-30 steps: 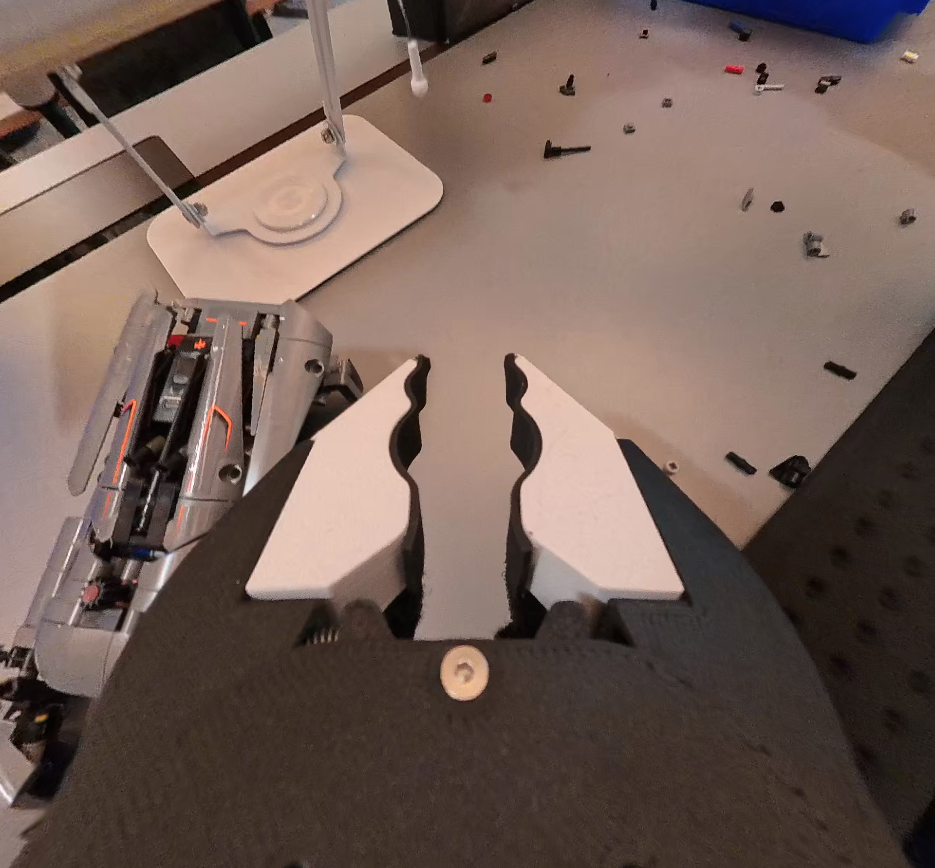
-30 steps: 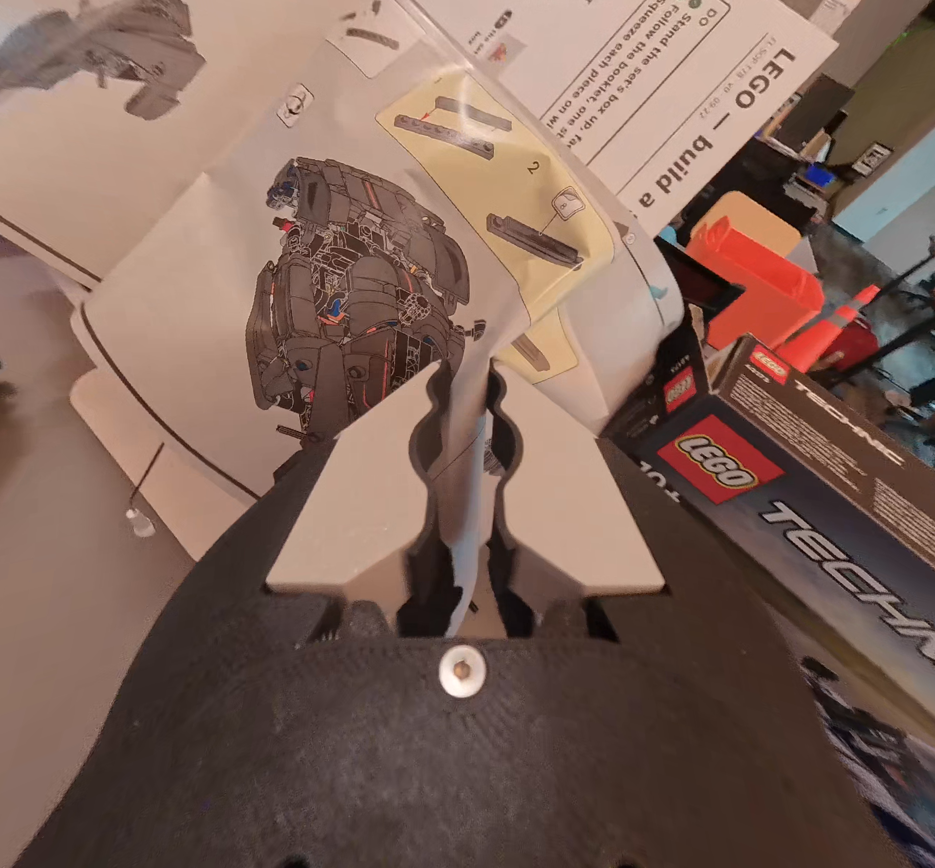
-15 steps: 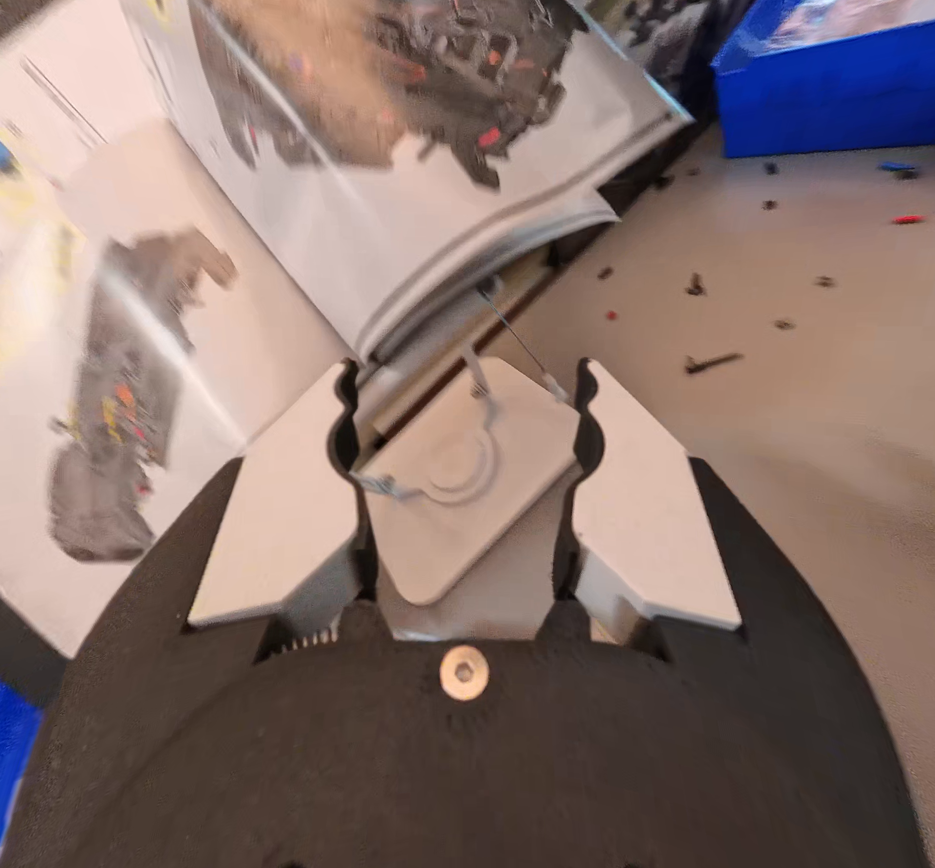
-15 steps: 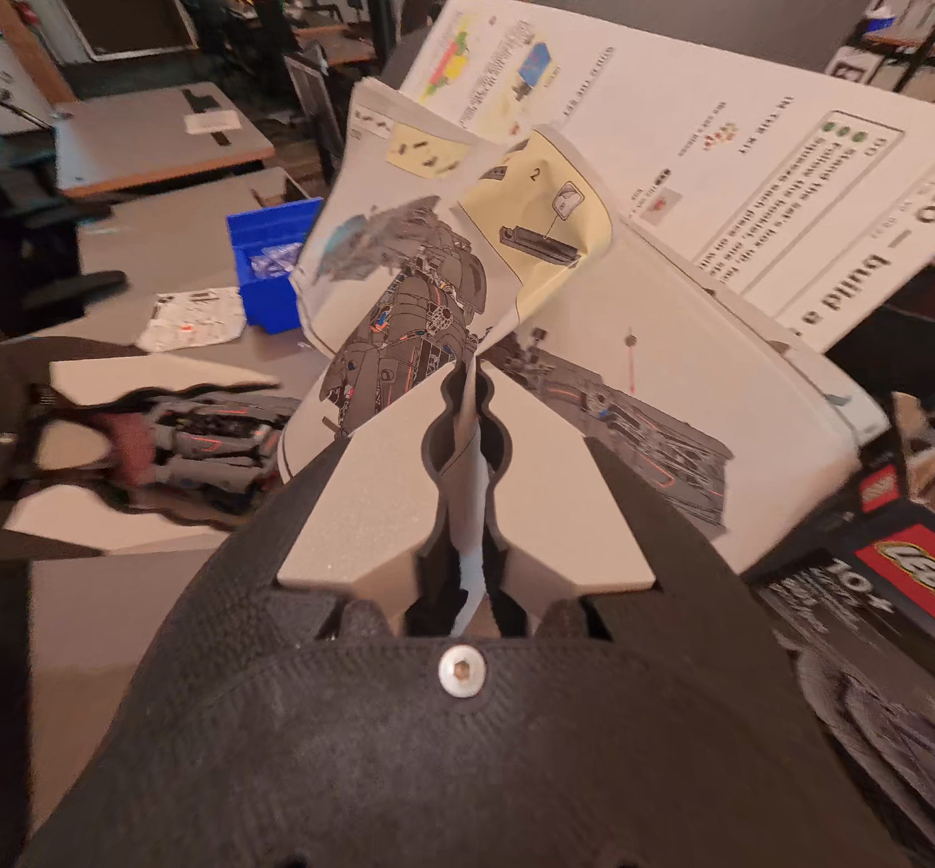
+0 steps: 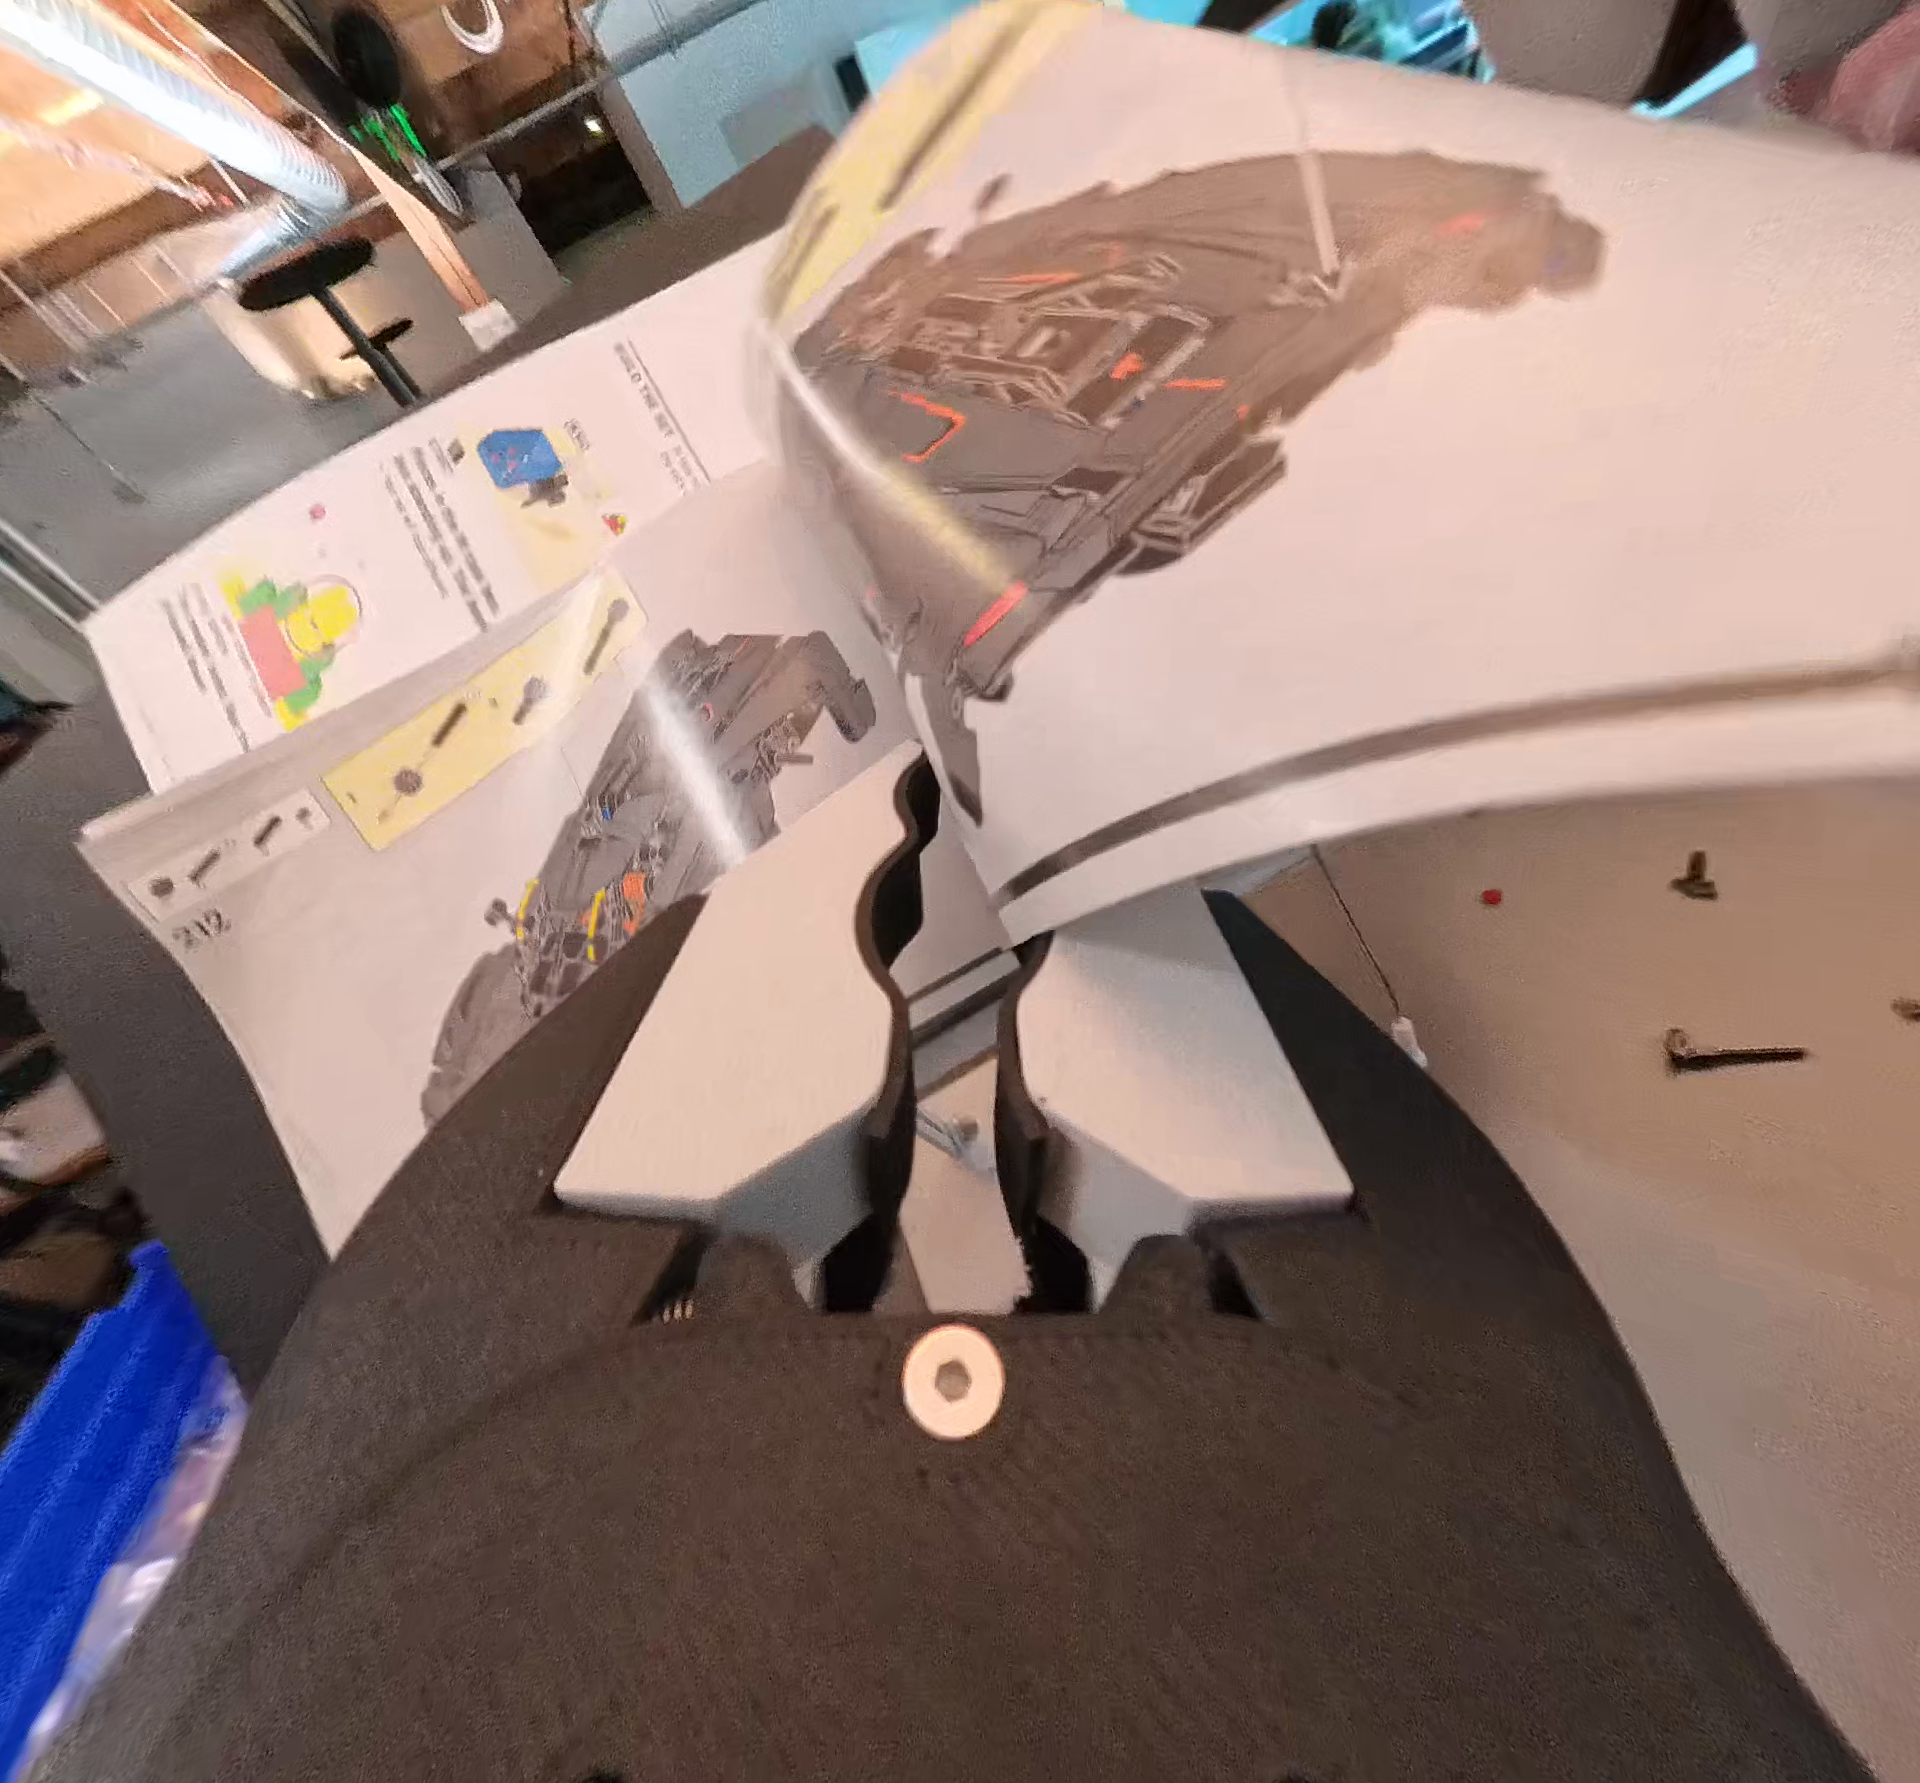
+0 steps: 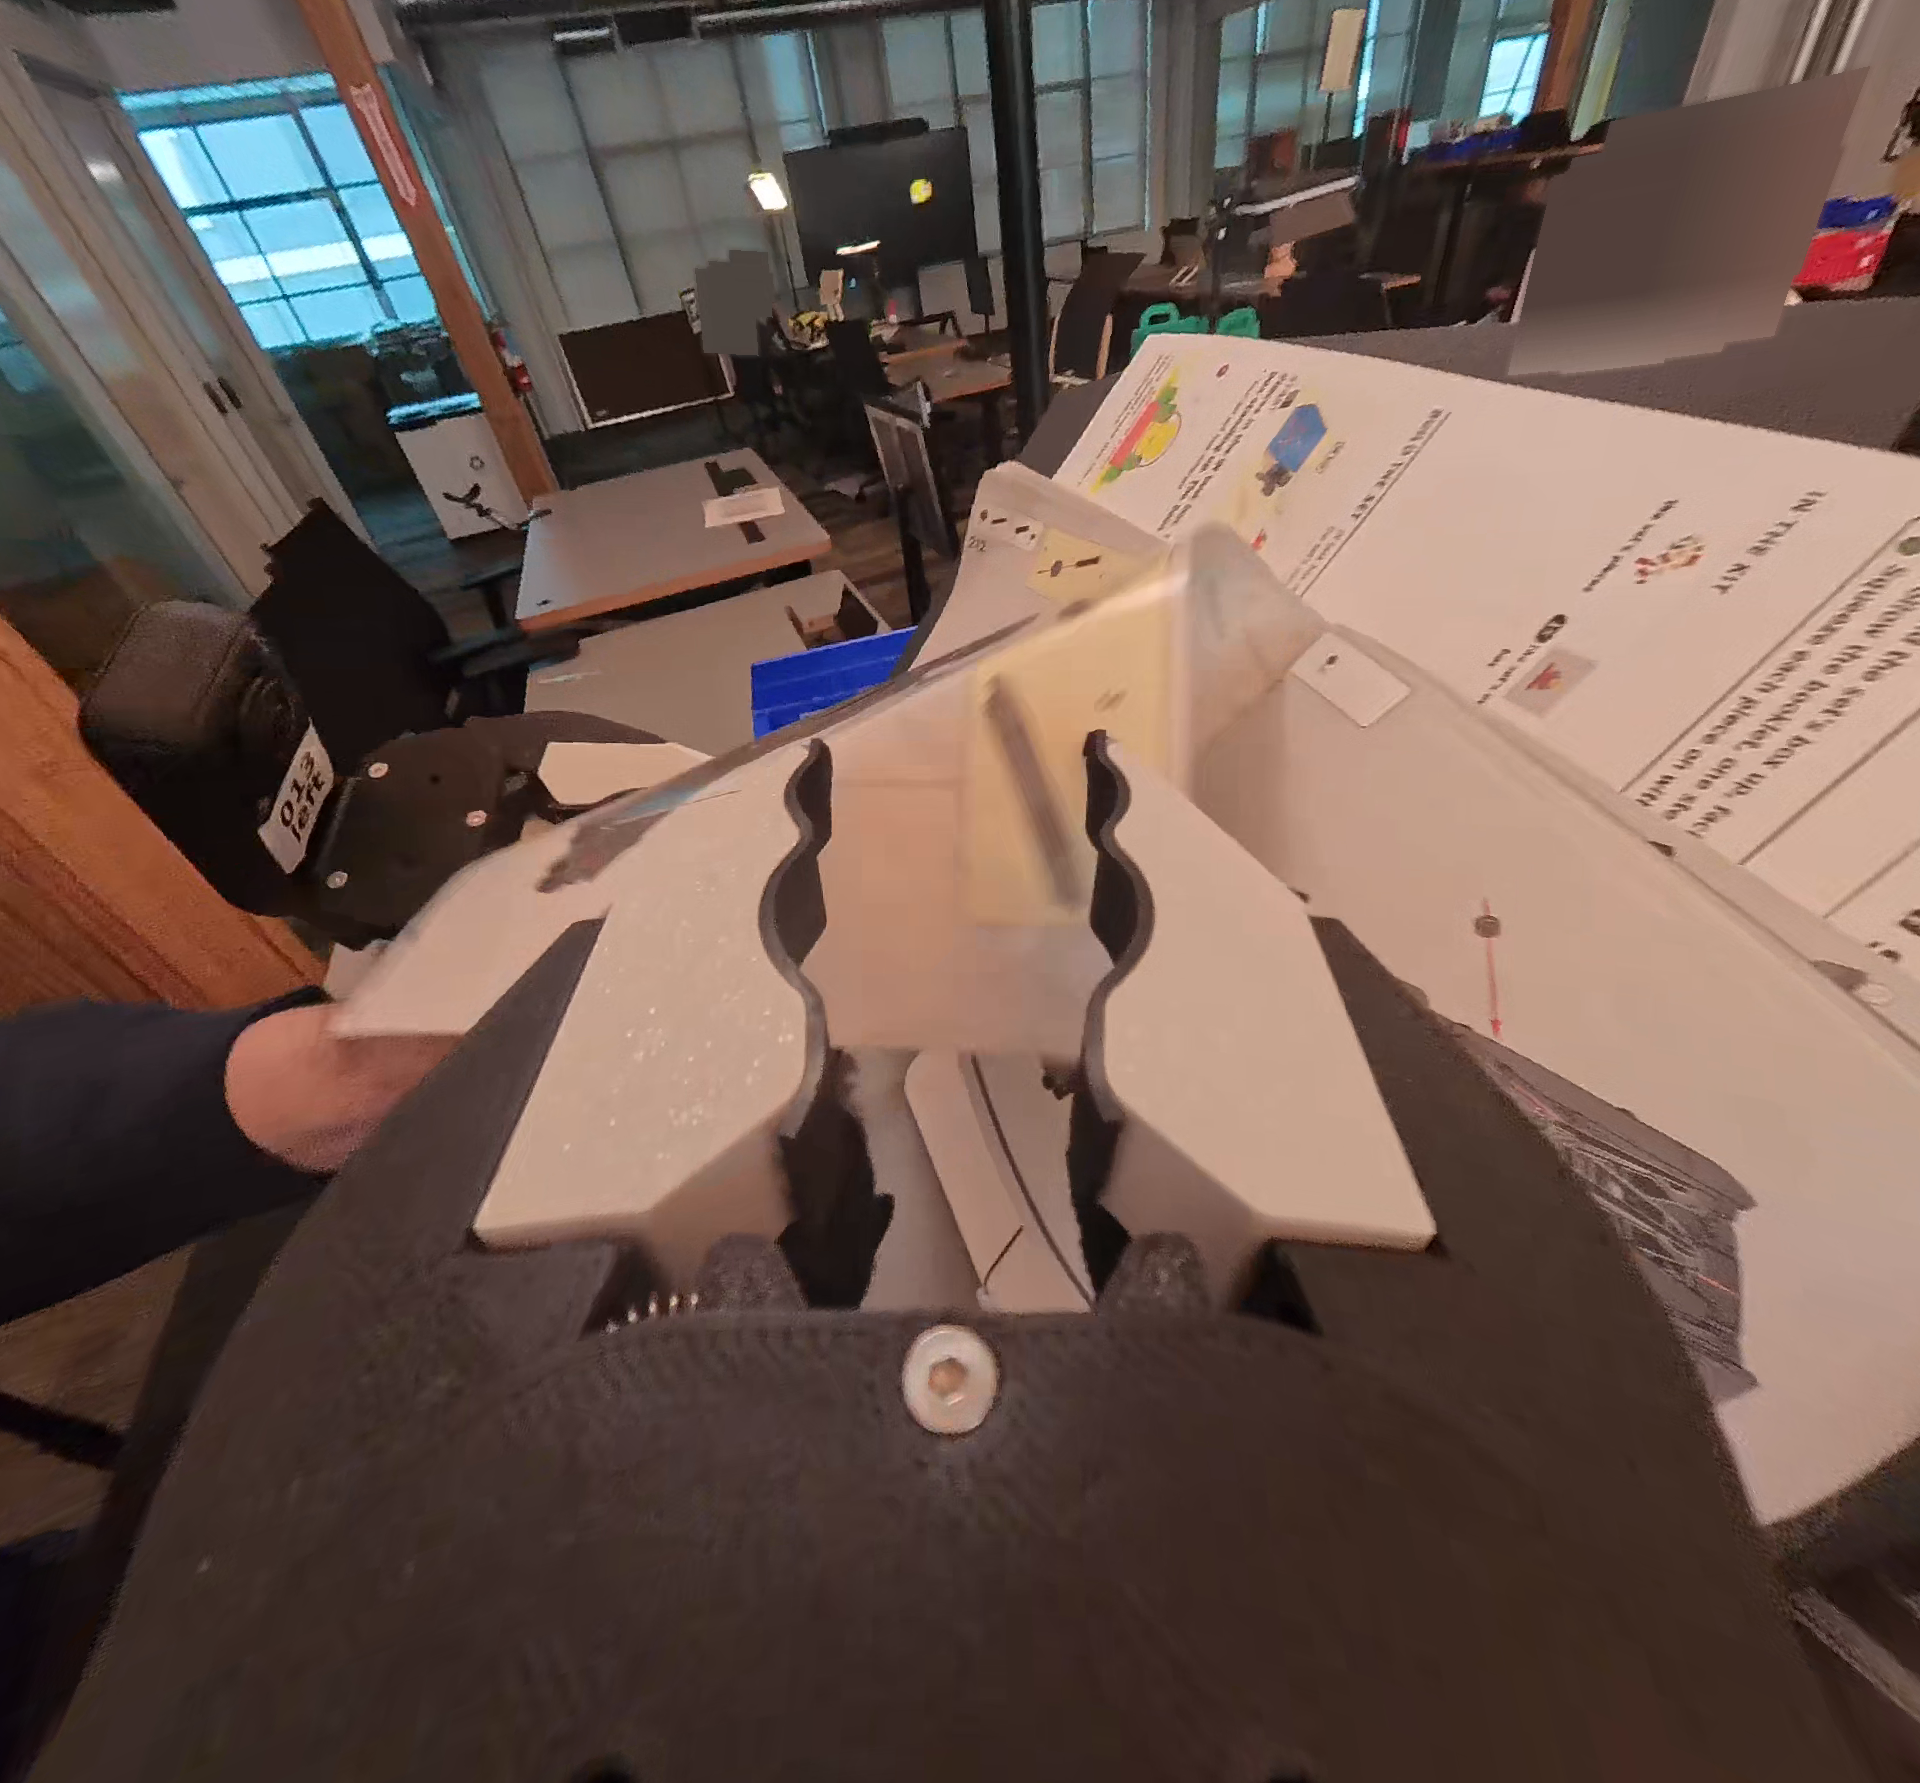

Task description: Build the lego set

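An open workshop with desks and windows lies behind a pale desk (image 5: 1621, 1214) strewn with small loose parts. The instruction booklet (image 5: 436, 881) stands propped for reading. The left claw (image 5: 961, 912) pinches a curling page's (image 5: 1403, 528) lower edge, probably to turn it. The right claw (image 6: 951, 902) is spread, gripping nothing, with the page between its jaws.

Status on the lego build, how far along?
Done: booklet open deep in, drawing a near-whole model. In hand: left gripper seems to pinch the lifted page; right gripper open. Left: land the page; loose pieces remain on the table. Model itself out of view.
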`<state>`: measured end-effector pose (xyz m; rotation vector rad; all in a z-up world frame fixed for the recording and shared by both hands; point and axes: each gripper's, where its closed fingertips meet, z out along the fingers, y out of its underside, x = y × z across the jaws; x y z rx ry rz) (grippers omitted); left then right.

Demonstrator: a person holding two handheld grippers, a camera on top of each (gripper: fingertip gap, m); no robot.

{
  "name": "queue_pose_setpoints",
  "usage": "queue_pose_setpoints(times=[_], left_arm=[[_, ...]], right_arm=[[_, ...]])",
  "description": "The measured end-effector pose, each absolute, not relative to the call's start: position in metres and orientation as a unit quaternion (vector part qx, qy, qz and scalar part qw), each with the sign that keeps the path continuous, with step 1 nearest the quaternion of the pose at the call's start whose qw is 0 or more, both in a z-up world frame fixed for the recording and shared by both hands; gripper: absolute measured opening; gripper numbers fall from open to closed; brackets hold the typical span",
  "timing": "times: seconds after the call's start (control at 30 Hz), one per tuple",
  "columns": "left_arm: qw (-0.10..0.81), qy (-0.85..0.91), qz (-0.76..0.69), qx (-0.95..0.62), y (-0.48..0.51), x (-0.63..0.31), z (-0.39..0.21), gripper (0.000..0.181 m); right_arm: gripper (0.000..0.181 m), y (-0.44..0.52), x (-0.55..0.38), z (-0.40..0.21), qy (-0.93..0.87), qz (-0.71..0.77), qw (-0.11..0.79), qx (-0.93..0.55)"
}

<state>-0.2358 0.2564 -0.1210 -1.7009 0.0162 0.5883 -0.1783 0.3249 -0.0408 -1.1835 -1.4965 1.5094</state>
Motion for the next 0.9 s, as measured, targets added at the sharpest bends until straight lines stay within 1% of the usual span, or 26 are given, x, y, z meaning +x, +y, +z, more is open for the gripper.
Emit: queue_pose_setpoints(times=[0.2,0.33,0.53,0.57,0.6,0.67,0.77,0.87,0.9], left_arm=[[0.669,-0.079,0.134,-0.727,0.23,-0.26,-0.122,0.001],[0.689,-0.133,0.075,-0.709,0.212,-0.287,-0.121,0.006],[0.709,-0.192,0.026,-0.678,0.184,-0.337,-0.114,0.006],[0.708,-0.195,0.019,-0.678,0.181,-0.344,-0.114,0.005],[0.699,-0.197,0.02,-0.688,0.179,-0.352,-0.119,0.0],[0.68,-0.208,0.009,-0.703,0.177,-0.368,-0.13,0.0],[0.675,-0.214,0.002,-0.706,0.174,-0.387,-0.142,0.0],[0.659,-0.218,-0.004,-0.72,0.176,-0.401,-0.156,0.0],[0.648,-0.22,-0.004,-0.729,0.177,-0.405,-0.164,0.0]], right_arm=[[0.051,0.34,-0.177,-0.037,-0.537,0.608,0.354,-0.466],[0.052,0.341,-0.185,-0.049,-0.545,0.567,0.388,-0.48],[0.055,0.328,-0.206,-0.078,-0.57,0.538,0.363,-0.505],[0.055,0.321,-0.212,-0.085,-0.582,0.529,0.356,-0.505],[0.056,0.314,-0.218,-0.091,-0.594,0.518,0.352,-0.505],[0.057,0.303,-0.231,-0.103,-0.618,0.49,0.354,-0.502],[0.056,0.287,-0.253,-0.116,-0.65,0.448,0.368,-0.49],[0.05,0.278,-0.272,-0.126,-0.682,0.388,0.413,-0.463],[0.05,0.276,-0.279,-0.13,-0.689,0.371,0.421,-0.459]])
